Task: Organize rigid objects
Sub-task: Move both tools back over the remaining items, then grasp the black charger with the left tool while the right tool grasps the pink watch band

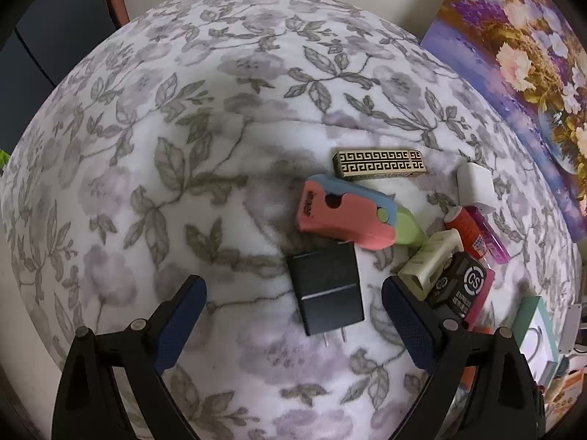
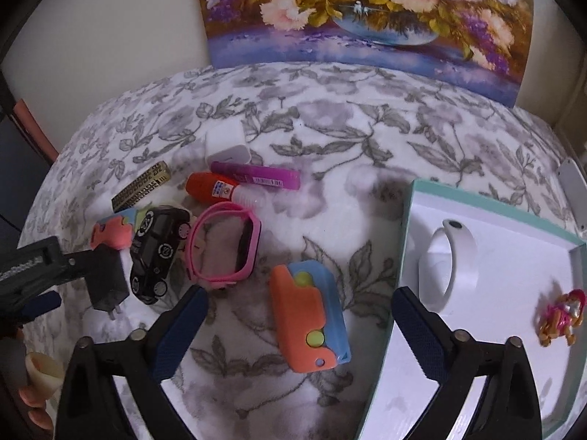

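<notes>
White band [image 2: 456, 256] in right view only

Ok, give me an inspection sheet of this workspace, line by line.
Surface: floral blanket, soft and uneven.
Job's things: black charger between the left claw's fingers, untouched; orange-and-blue toy between the right claw's fingers, untouched; toy car, pink watch, glue bottle, purple tube, gold patterned box, white cube.
Tray: teal-edged box holds a white band and a small figure.
Clutter: items crowded at the blanket's left in the right wrist view.
Claws: left claw open; right claw open.
Cables: nothing seen.
Surroundings: flower painting against the wall.
</notes>
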`<state>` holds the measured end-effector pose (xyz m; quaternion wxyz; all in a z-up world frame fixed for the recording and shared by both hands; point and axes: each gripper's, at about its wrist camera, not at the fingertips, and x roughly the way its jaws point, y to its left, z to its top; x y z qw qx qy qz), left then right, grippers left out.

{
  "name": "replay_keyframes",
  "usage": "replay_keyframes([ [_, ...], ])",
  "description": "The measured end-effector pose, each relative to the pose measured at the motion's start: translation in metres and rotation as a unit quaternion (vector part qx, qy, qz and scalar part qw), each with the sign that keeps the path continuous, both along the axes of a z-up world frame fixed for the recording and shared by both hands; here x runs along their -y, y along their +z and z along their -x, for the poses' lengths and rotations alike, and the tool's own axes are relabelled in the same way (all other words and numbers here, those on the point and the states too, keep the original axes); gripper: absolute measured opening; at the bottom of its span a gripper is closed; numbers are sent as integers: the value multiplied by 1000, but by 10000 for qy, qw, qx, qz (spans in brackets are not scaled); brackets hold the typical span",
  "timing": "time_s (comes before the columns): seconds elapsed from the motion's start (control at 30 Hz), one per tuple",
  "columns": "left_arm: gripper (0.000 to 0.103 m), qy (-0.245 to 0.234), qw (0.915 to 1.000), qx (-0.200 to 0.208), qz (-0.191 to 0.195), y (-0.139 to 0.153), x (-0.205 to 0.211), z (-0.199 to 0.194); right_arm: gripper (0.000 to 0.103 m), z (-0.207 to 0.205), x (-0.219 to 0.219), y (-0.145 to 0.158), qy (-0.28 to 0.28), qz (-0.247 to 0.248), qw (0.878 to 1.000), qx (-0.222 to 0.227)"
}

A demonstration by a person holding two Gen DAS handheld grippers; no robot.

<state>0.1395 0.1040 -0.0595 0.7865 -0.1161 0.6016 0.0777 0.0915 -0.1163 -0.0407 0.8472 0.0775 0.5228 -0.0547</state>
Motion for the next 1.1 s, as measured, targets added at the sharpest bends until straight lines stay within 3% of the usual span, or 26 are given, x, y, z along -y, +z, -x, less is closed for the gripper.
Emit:
replay_keyframes([
  [0.07,96,-50,10000,-25,-28,-3,5,-3,89,-1,-2,0,54,-37,10000,-16],
  [0.27,95,-121,9998,-125,-107,-13,12,-11,82,-6,-5,-10,157,-33,9997,-165],
  [0.43,73,-171,9995,-228,-113,-23,15,-12,69,-8,-1,-24,112,-102,9991,-396],
  [0.6,63,-264,9990,-292,-215,-32,23,-12,56,-8,0,-28,91,-34,9992,-398],
  [0.7,42,-273,9991,-222,-227,-30,26,-9,48,-7,1,-28,65,34,9992,-393],
  [0.9,42,-252,9996,-131,-87,-20,22,-11,48,-7,1,-26,87,63,9991,-416],
  [1.1,42,-268,9993,243,-78,14,17,-6,47,-5,8,-18,11,-183,9991,-376],
])
